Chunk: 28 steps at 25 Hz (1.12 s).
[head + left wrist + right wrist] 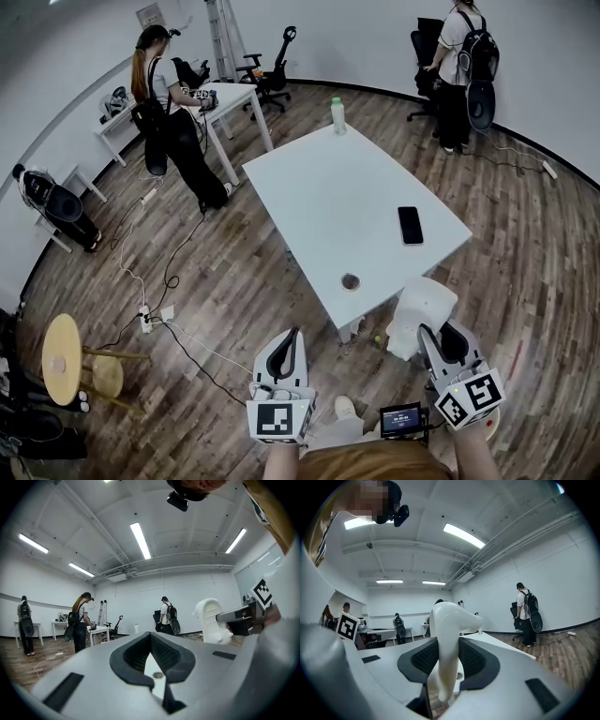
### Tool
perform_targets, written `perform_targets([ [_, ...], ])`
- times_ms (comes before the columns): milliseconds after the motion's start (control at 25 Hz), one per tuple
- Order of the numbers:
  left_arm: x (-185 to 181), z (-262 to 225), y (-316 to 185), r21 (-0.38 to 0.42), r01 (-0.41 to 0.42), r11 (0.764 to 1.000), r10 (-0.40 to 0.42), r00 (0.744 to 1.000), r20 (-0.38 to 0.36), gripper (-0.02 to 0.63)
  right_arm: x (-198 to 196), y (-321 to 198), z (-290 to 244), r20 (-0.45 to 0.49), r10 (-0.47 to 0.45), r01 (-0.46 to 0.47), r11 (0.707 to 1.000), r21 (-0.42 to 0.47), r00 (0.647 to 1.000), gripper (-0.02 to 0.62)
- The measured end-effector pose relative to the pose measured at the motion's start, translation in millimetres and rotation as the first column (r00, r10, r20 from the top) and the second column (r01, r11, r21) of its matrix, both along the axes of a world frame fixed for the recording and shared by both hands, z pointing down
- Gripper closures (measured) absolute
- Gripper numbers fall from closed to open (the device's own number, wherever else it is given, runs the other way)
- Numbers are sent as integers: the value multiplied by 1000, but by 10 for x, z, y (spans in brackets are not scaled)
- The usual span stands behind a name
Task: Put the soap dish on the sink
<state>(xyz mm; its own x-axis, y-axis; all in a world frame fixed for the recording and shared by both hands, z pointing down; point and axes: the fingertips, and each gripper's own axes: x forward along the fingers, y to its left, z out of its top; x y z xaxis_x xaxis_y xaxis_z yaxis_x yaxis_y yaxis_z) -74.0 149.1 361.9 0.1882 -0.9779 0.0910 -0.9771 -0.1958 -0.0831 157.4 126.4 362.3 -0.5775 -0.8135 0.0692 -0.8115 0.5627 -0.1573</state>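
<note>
Pinching the soap dish (421,313) by one rim, the right gripper (437,336) holds it airborne off the table's (309,187) near corner. The left gripper (292,337) is pressed together, empty. Risk: thin-rim grip, so the dish may pivot or slip. No sink in view.

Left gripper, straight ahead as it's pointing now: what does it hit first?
Probably the white table, at its near corner by the round hole; the left gripper might clear it, since height is unclear.
</note>
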Motion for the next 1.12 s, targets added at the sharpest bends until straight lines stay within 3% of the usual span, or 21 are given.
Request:
perform_targets([
  [360,-411,50,-212,9,0,1000,0,1000,-19,598,-365,-208,-44,23,12,-12,1000,4,1000,462],
  [760,-523,139,-504,-3,-5,1000,5,1000,-30,598,-483,-508,14,27,9,-9,1000,-15,1000,462],
  [1120,-573,150,-1105,-12,21,1000,-21,1000,-20,598,-577,-1157,60,40,-31,32,999,-27,999,462],
])
